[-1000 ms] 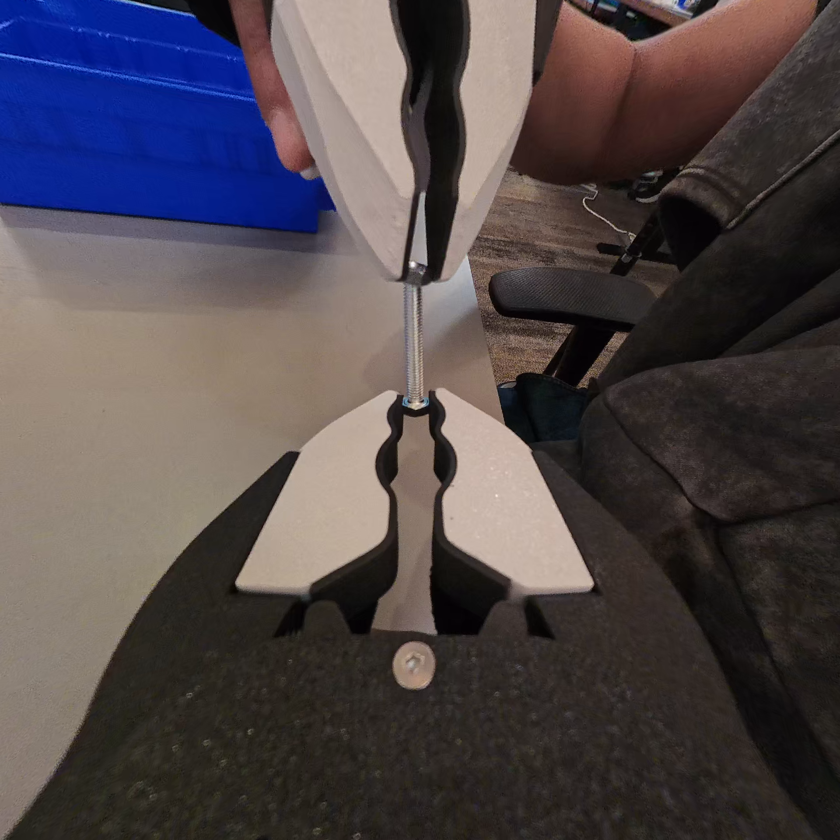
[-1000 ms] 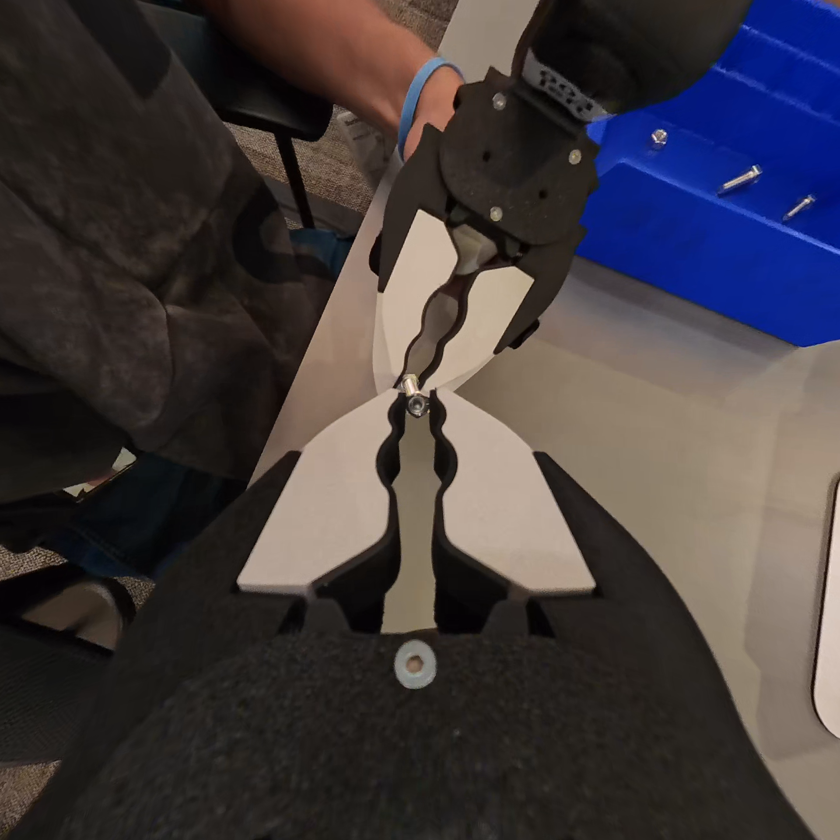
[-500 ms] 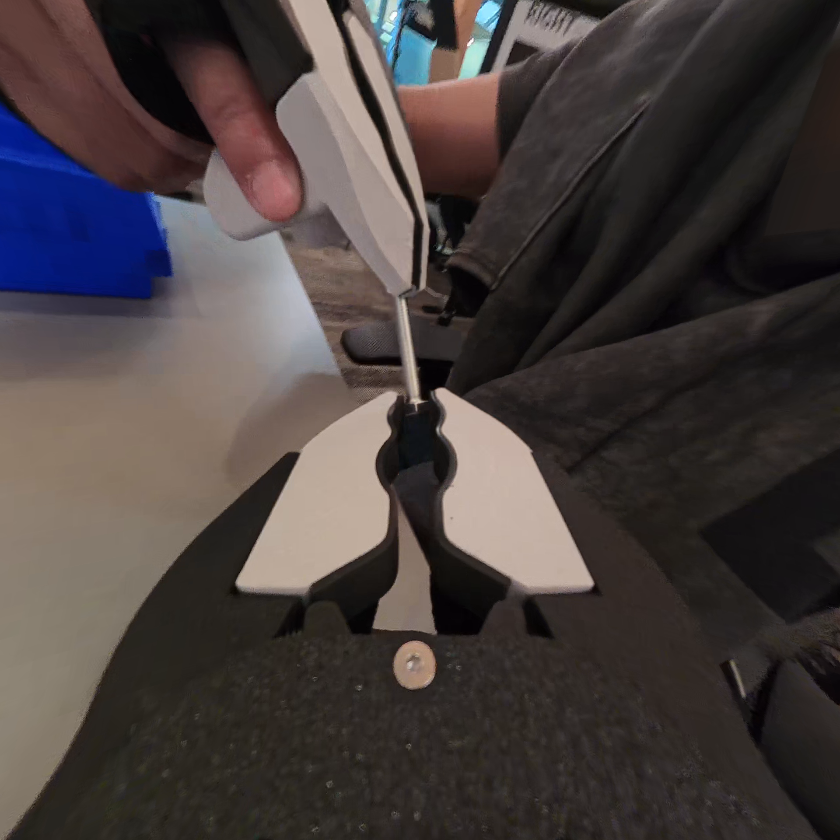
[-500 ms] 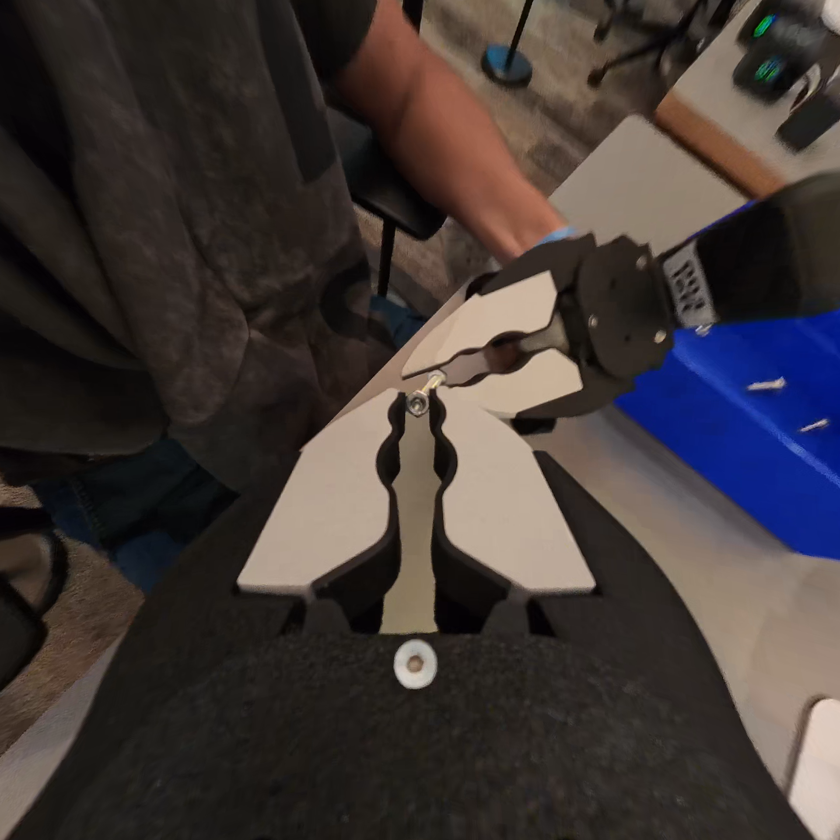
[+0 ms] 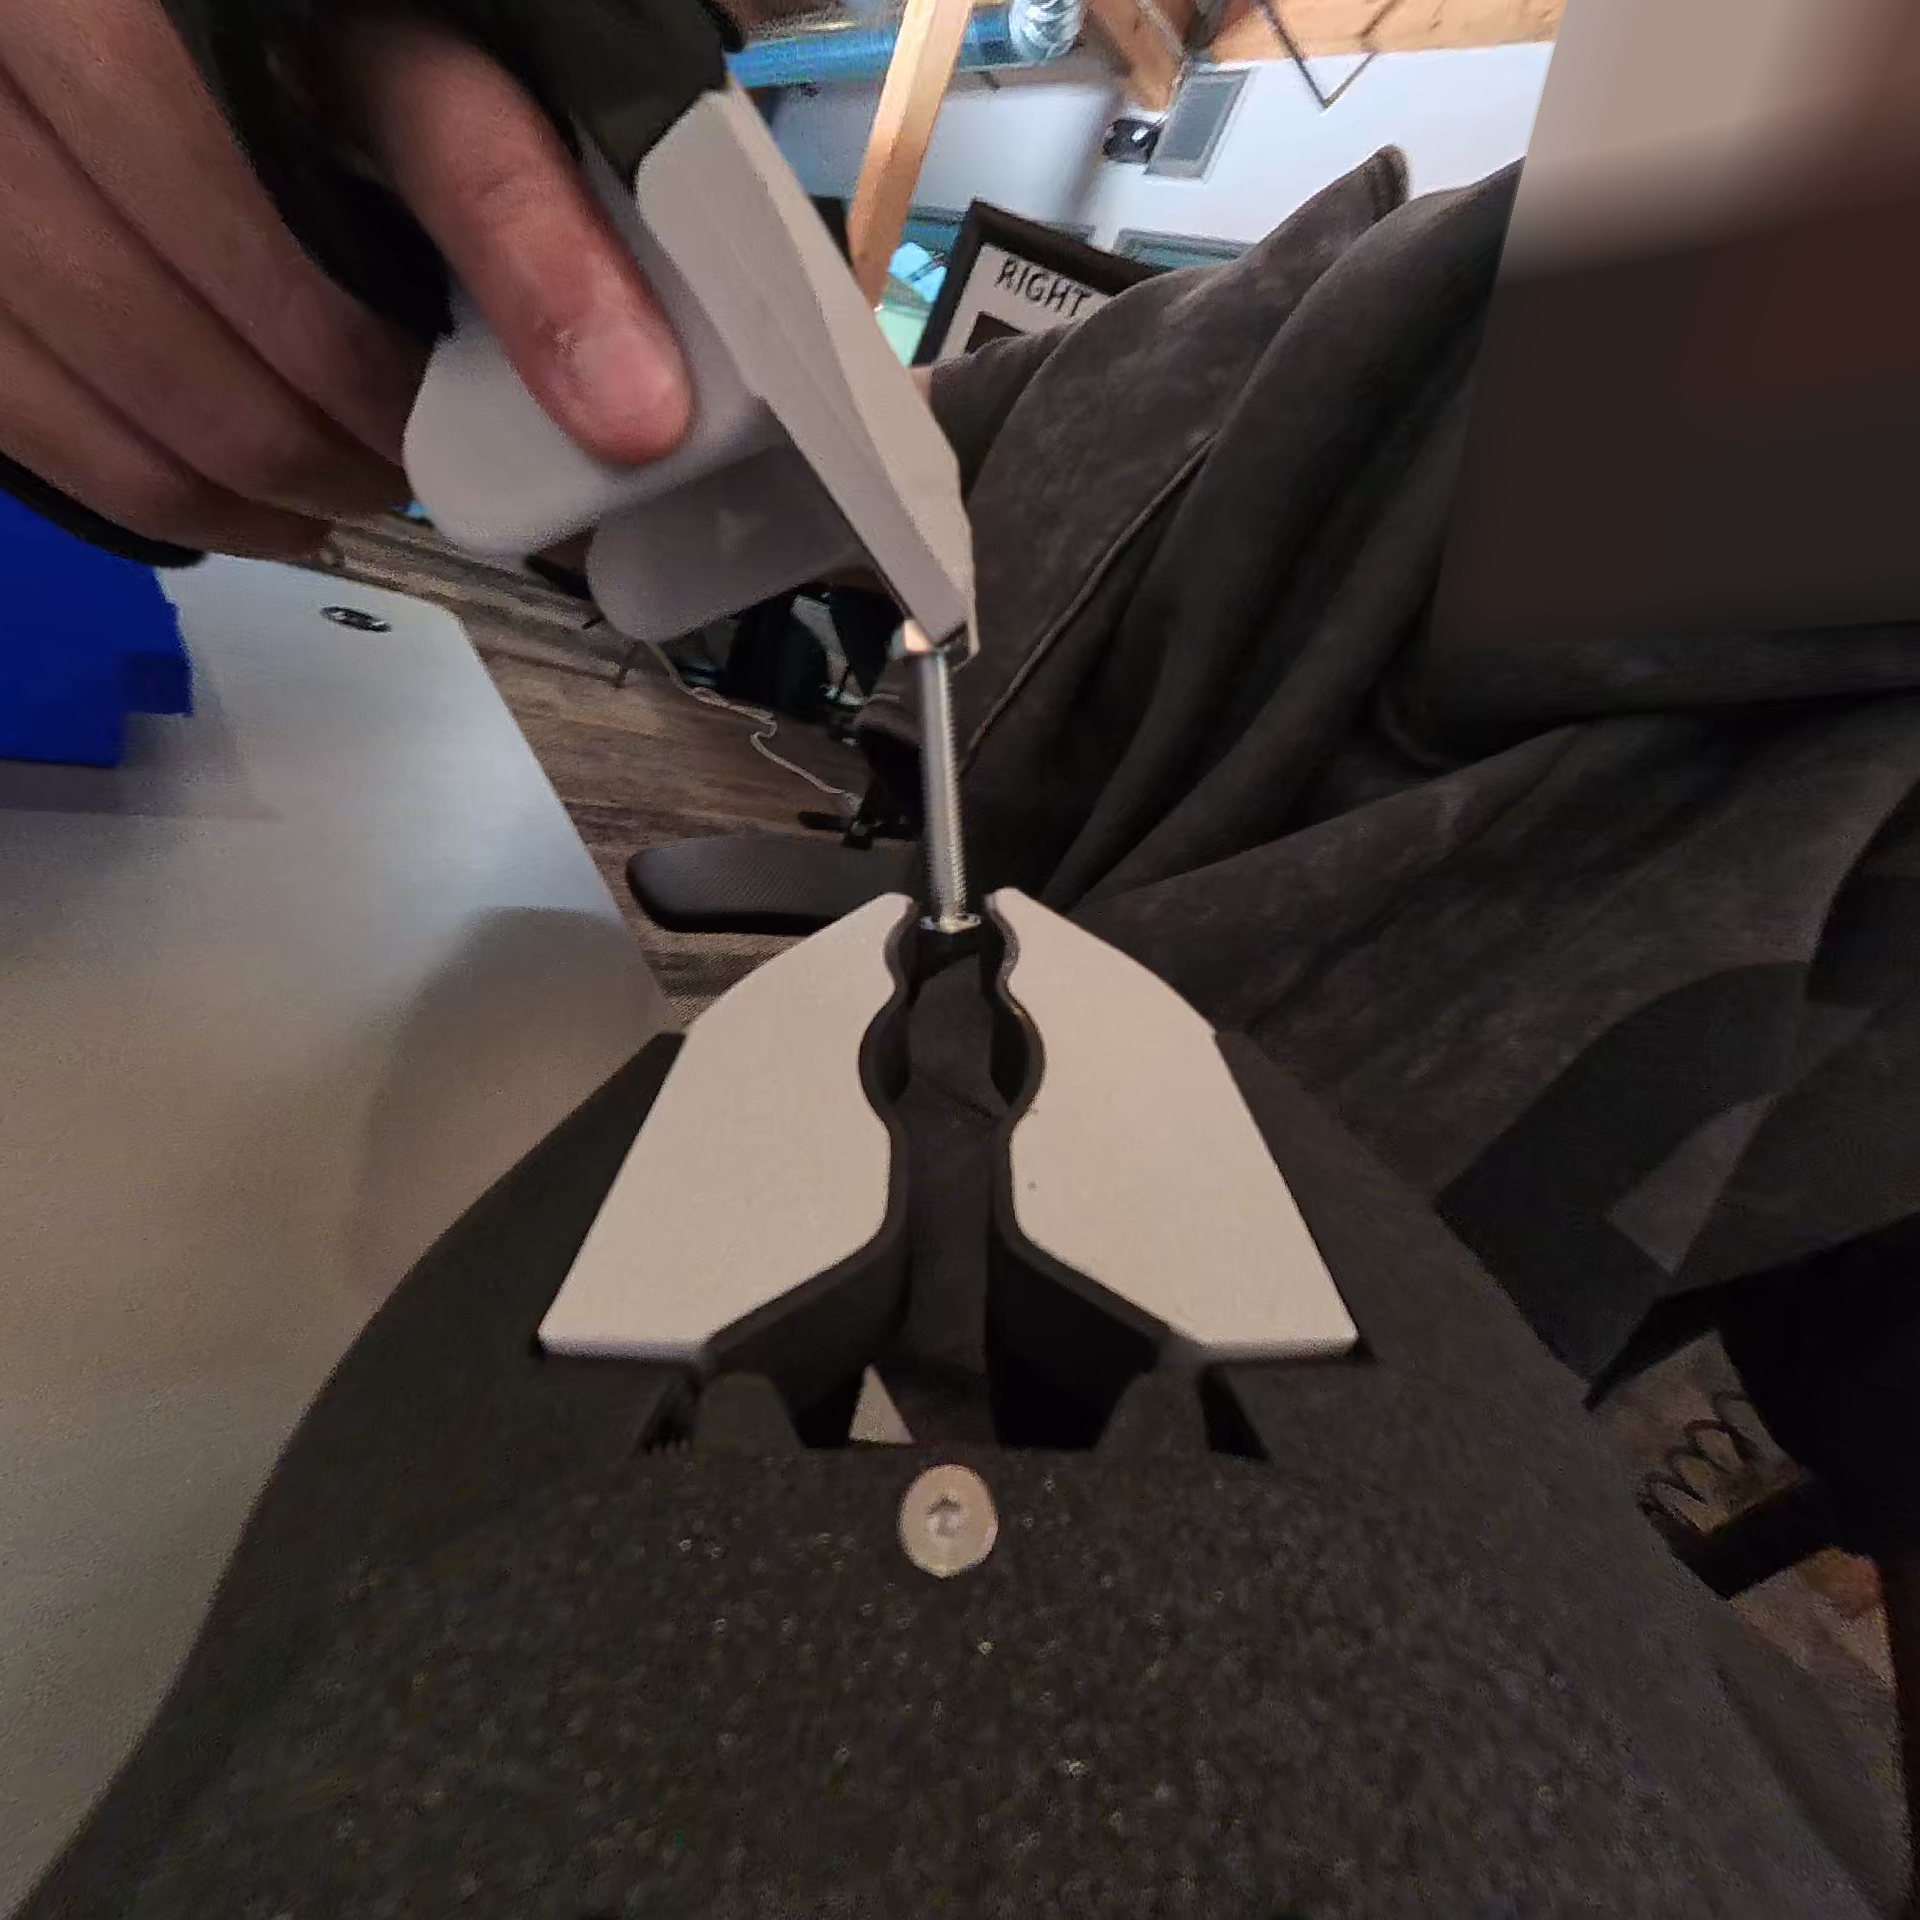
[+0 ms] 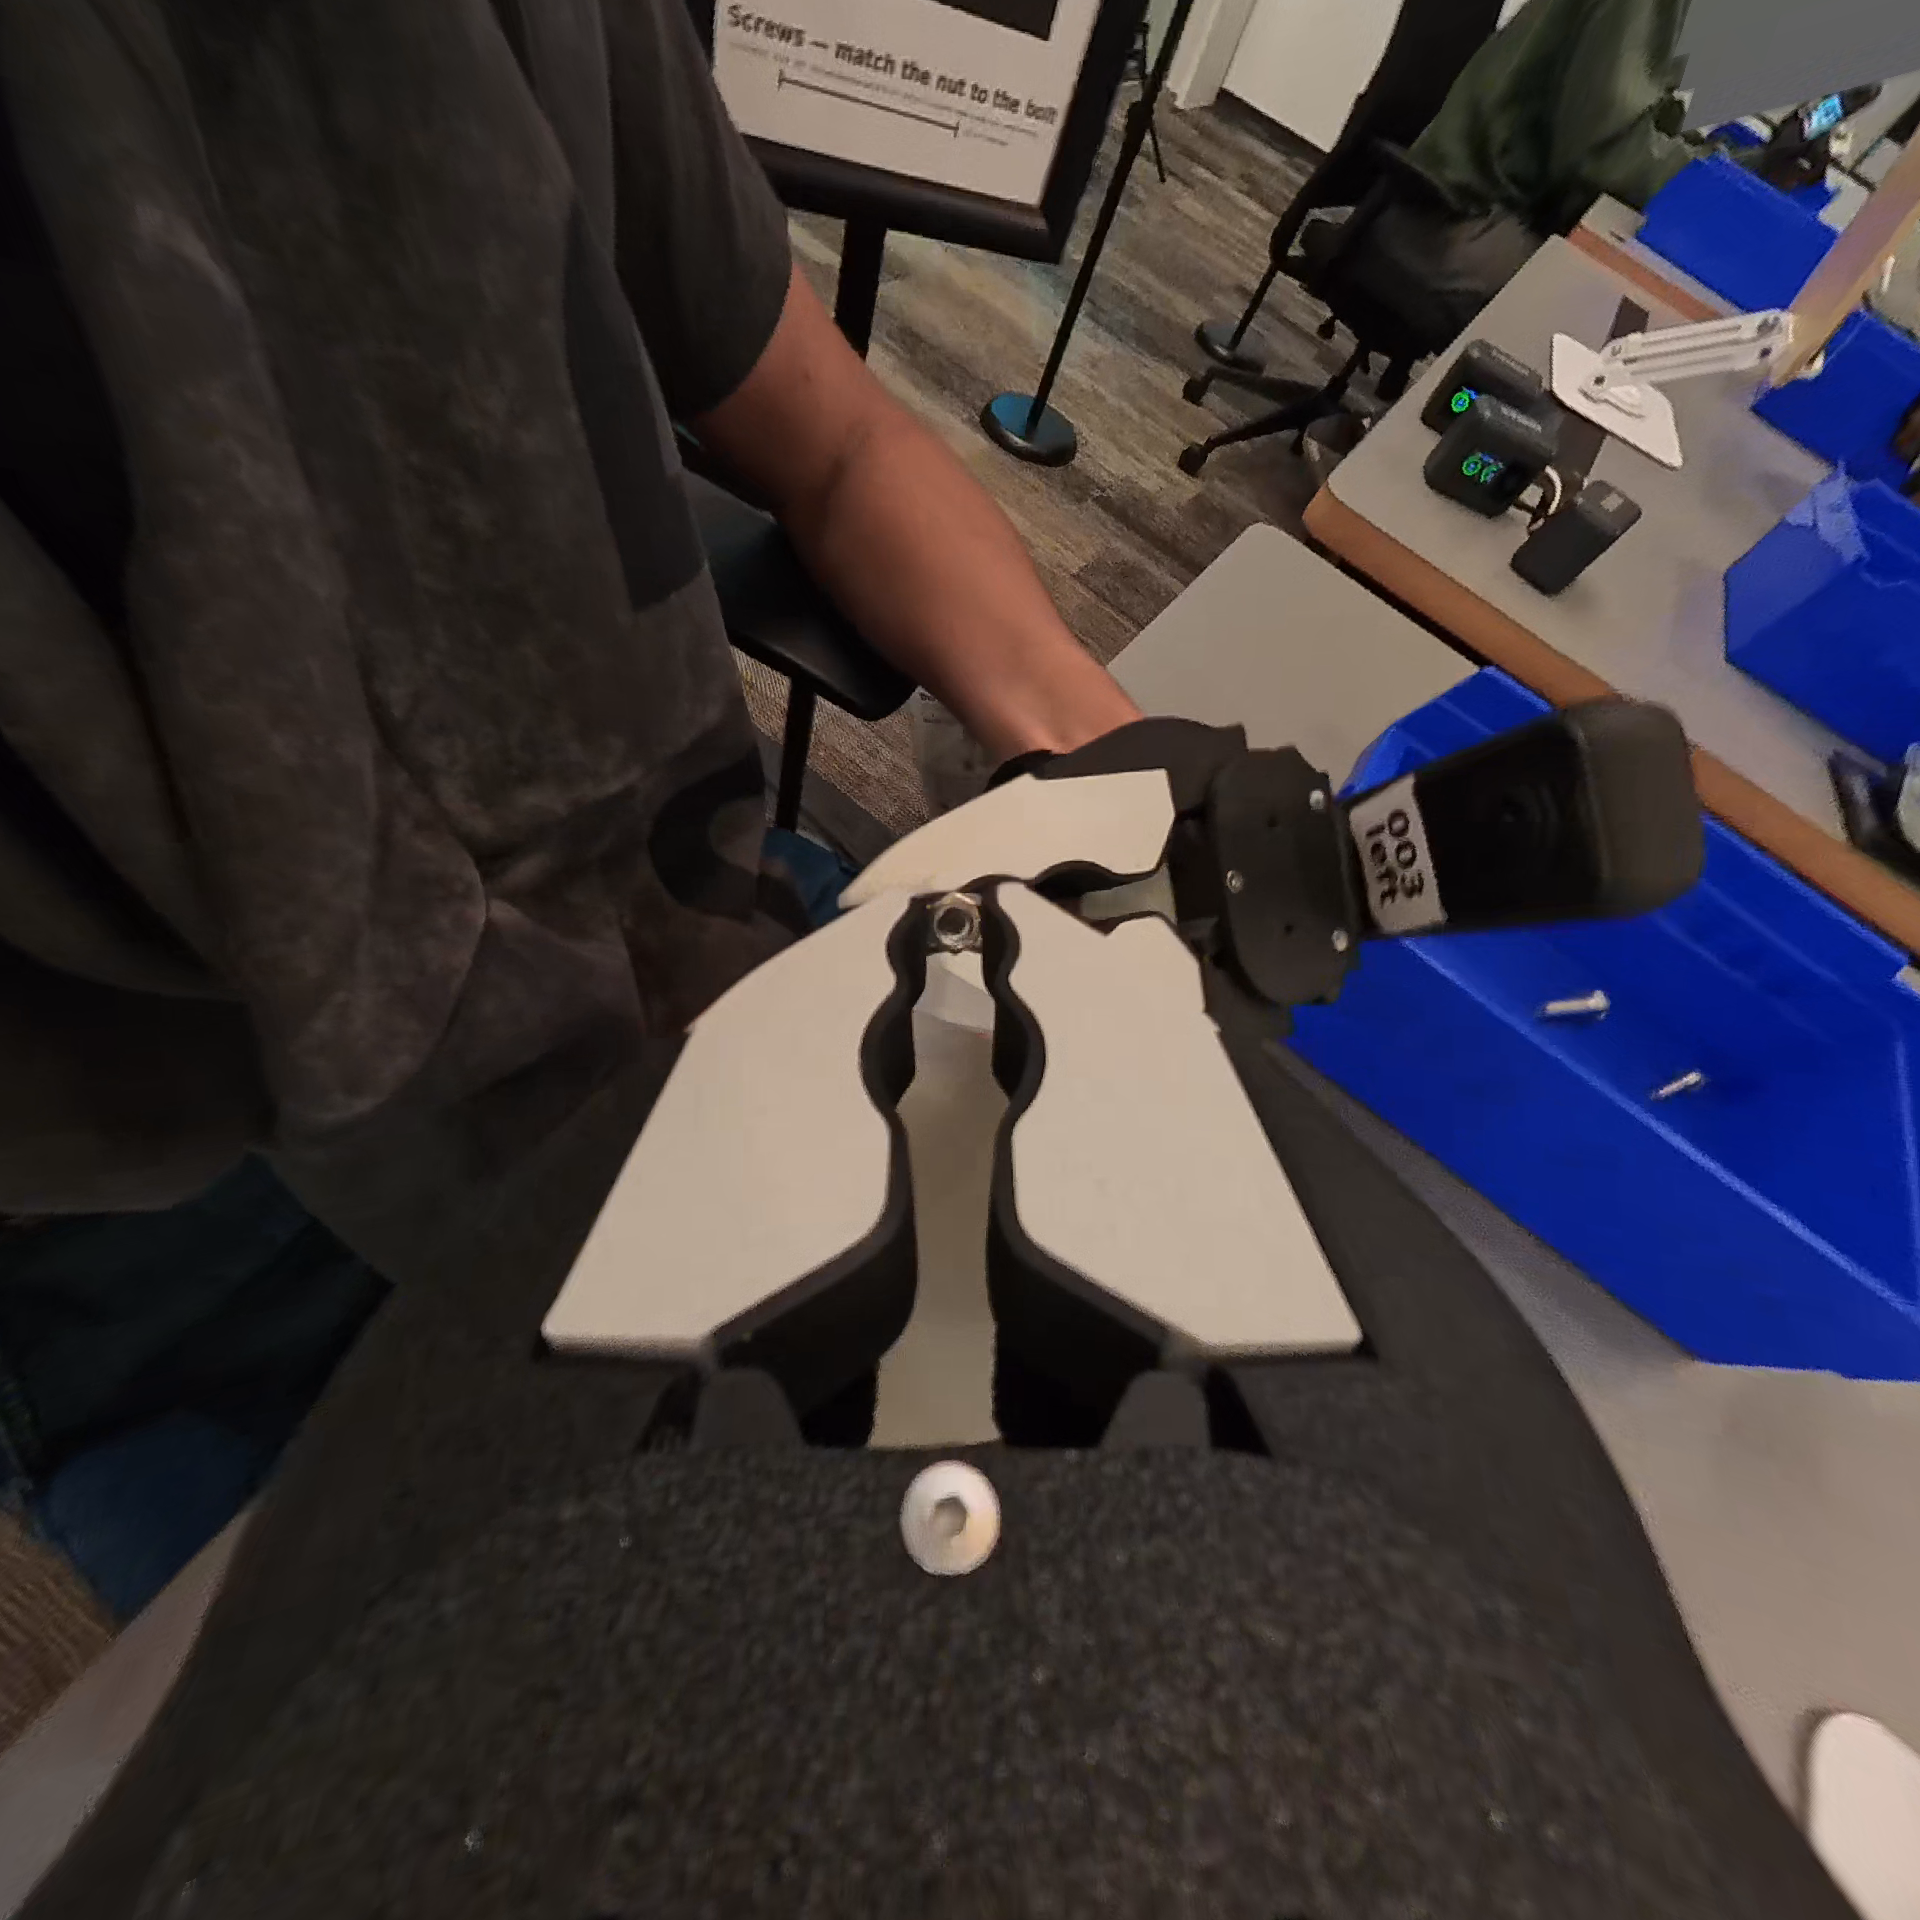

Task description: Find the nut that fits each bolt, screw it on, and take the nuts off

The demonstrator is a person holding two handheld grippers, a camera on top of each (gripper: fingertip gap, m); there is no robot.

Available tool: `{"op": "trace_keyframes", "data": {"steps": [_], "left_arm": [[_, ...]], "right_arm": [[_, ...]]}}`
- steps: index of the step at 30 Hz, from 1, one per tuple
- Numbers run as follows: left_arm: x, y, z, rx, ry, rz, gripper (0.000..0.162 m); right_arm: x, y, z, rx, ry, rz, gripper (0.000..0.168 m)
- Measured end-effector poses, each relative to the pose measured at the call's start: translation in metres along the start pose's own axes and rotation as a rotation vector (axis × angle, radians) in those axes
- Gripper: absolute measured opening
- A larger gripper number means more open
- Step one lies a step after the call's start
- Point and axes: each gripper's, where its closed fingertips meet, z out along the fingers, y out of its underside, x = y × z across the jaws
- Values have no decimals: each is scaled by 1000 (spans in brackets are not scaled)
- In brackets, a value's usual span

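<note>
1. The left gripper [image 5: 951,925] pinched a small nut [image 5: 953,924] at its fingertips, threaded on the lower end of a long bolt [image 5: 943,790].
2. The right gripper [image 6: 953,920] clamped the bolt's head [image 6: 953,924], seen end-on in its own view.
3. Both were held off the near edge of the grey table [image 5: 260,935], before a dark shirt [image 5: 1403,727].
4. A blue bin [image 6: 1662,1143] at right held two loose bolts [image 6: 1576,1005].
5. The left gripper's camera bore a white label [image 6: 1397,871], and a printed sign [image 6: 914,94] stood far behind; their wording is left unquoted.
</note>
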Motion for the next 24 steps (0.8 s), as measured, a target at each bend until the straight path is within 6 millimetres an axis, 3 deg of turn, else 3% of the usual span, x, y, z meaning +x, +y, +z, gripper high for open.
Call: {"op": "trace_keyframes", "data": {"steps": [12, 15, 24], "left_arm": [[-54, 2, -15, -105, -450, 86, 10], [-64, 5, -17, -132, -519, 91, 10], [-106, 10, -43, -222, -877, 141, 10]], "right_arm": [[21, 35, -16, -15, 112, 442, 10], [23, 44, -18, -28, 155, 479, 10], [43, 81, -26, -94, 360, 723, 9]]}}
